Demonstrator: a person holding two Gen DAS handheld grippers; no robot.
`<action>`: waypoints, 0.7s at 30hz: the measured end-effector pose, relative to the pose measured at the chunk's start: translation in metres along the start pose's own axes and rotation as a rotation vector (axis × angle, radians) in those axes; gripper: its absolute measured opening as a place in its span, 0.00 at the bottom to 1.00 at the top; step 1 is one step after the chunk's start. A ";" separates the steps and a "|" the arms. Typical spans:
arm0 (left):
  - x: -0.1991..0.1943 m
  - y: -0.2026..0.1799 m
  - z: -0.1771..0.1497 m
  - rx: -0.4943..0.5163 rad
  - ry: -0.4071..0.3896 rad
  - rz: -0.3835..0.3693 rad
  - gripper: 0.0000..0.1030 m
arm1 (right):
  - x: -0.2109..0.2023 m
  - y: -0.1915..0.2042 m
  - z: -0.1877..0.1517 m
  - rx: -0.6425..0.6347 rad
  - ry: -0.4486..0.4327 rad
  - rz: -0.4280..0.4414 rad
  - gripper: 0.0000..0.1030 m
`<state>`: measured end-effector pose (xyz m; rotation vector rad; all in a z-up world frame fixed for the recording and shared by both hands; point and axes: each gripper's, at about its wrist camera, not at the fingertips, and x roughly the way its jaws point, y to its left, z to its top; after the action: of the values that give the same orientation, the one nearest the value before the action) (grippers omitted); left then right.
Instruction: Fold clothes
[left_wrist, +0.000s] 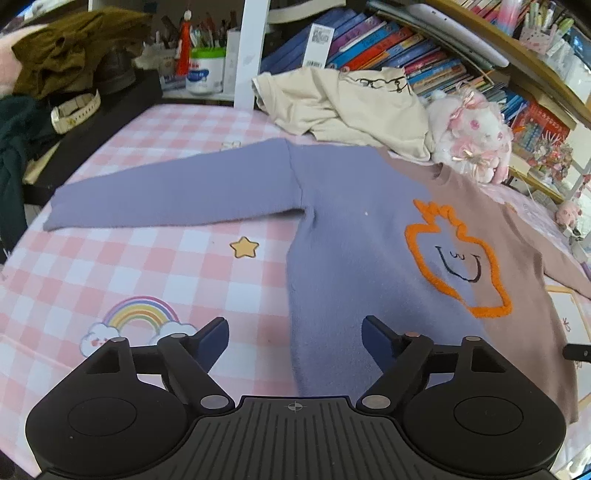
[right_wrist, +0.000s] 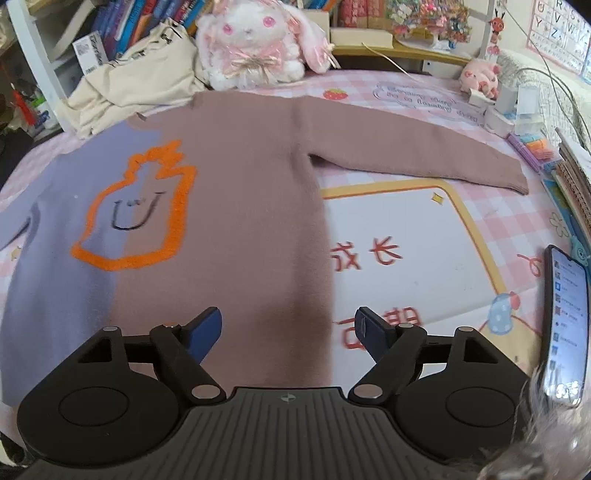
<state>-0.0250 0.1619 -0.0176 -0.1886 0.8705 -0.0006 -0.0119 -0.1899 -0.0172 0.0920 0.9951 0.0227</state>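
A two-tone sweater (left_wrist: 354, 236) lies flat, front up, on the pink checked table cover; its left half is lilac, its right half dusty pink (right_wrist: 243, 206), with an orange outline motif (right_wrist: 136, 210) on the chest. The lilac sleeve (left_wrist: 173, 192) stretches out to the left, the pink sleeve (right_wrist: 417, 158) to the right. My left gripper (left_wrist: 294, 332) is open and empty, above the lower left edge of the sweater. My right gripper (right_wrist: 288, 325) is open and empty, above the lower right edge of the sweater.
A crumpled cream garment (left_wrist: 340, 107) and a white plush rabbit (right_wrist: 255, 40) lie behind the collar. Bookshelves stand at the back. A phone (right_wrist: 569, 325) lies at the right edge, with boxes and stationery (right_wrist: 532, 144) beyond the pink sleeve. Dark clothes (left_wrist: 70, 51) pile at far left.
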 end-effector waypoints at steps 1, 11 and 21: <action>-0.002 0.002 0.000 0.008 -0.006 0.002 0.81 | -0.002 0.005 -0.001 -0.002 -0.010 -0.002 0.77; -0.016 0.045 -0.001 0.068 -0.021 -0.014 0.82 | -0.018 0.059 -0.024 0.018 -0.066 -0.038 0.80; -0.021 0.098 0.002 0.085 -0.030 0.016 0.89 | -0.018 0.119 -0.052 0.031 -0.016 -0.032 0.91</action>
<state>-0.0440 0.2600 -0.0163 -0.1014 0.8408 -0.0198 -0.0629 -0.0688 -0.0199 0.1042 0.9811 -0.0221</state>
